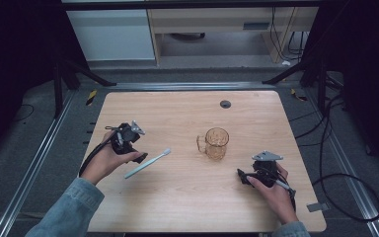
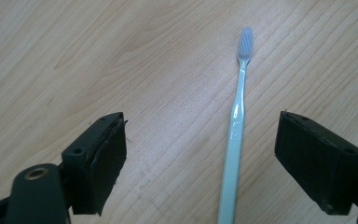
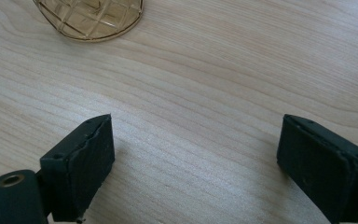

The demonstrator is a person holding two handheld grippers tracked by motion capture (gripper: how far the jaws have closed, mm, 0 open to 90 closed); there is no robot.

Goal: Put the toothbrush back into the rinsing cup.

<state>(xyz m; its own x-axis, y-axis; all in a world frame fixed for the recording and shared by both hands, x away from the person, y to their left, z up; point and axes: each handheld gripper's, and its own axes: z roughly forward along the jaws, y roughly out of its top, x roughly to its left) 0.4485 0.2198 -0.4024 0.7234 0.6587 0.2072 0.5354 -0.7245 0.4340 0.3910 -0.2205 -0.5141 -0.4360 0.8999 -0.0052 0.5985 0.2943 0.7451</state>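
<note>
left gripper (image 2: 200, 158) jaws wide over toothbrush (image 2: 235, 135) | right gripper (image 3: 196, 163) jaws wide, apparently near mug (image 1: 216, 143)

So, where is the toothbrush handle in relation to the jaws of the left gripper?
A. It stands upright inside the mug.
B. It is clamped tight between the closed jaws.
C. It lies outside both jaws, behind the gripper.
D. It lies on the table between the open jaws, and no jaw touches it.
D: in the left gripper view the toothbrush lies flat on the table between the wide-open jaws of the left gripper, apart from both.

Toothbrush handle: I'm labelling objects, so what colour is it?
Pale blue-green toothbrush, with whitish-lilac bristles; clearest in the left gripper view.
</note>
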